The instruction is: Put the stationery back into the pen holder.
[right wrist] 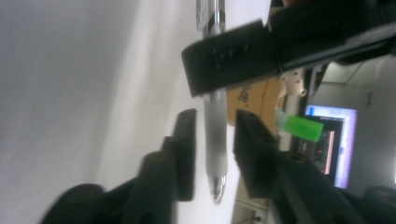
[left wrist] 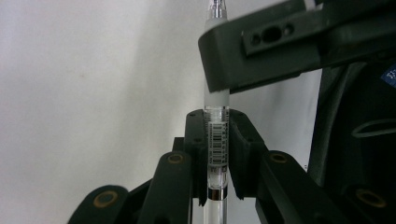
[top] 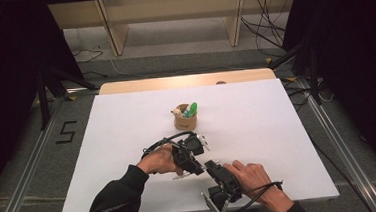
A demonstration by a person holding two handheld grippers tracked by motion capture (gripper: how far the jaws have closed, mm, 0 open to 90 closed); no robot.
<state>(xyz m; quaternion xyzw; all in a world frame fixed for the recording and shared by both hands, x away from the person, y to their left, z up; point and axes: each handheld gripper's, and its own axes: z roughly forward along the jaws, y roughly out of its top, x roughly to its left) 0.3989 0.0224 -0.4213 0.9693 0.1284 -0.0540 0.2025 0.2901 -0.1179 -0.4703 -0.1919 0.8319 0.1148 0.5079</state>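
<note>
The left gripper (left wrist: 216, 154) is clamped on a pen (left wrist: 217, 140), its two pads pressing the barcoded part of the clear barrel from either side. The pen runs straight up between the jaws in the left gripper view, and its frosted white grip section passes behind a jaw of the right gripper farther along.

The right gripper (right wrist: 212, 140) has its jaws set around the pen's (right wrist: 215, 135) frosted grip end, near the metal tip, but a gap shows on each side, so the pads are not pressing it.

In the high view both grippers meet nose to nose near the front middle of the white sheet (top: 127, 130), the left gripper (top: 196, 168) from the left hand (top: 157, 161), the right gripper (top: 207, 166) from the right hand (top: 254, 179), with the pen held off the table between them.

Farther back, at the sheet's centre, stands a brown cup (top: 184, 121) holding a green marker (top: 192, 109) and a pale item, well apart from the grippers.
</note>
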